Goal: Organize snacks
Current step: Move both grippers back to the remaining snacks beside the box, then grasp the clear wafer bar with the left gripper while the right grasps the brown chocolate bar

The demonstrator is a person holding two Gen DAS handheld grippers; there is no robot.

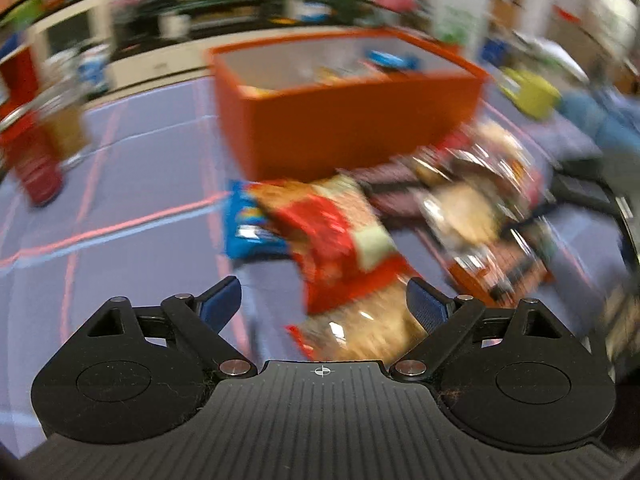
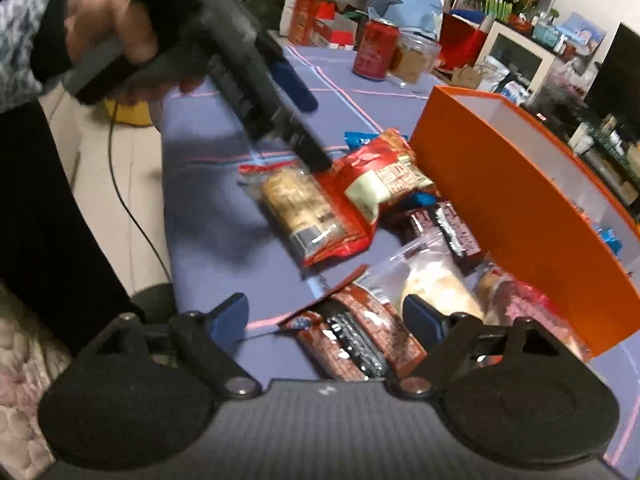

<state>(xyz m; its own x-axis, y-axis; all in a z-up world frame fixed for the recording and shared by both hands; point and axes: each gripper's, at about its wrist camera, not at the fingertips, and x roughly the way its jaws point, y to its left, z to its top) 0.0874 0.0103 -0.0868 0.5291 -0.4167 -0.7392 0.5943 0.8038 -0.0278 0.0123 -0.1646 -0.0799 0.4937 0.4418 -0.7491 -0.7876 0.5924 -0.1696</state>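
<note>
Both grippers stand wide open, holding nothing: the left gripper (image 1: 322, 300) low in its blurred view over a red cracker packet (image 1: 340, 248), the right gripper (image 2: 324, 312) above a dark red, glossy snack wrapper (image 2: 360, 340). Centre-right in the right wrist view, an orange rectangular box (image 2: 532, 216) with smooth walls and a pale inside holds a few packets, one blue (image 2: 608, 238). Loose snacks lie in a heap on the purple cloth (image 2: 216, 216) just beside it: crinkly red bags, a clear bag of pale biscuits (image 2: 432, 284), a blue packet (image 1: 248, 224).
</note>
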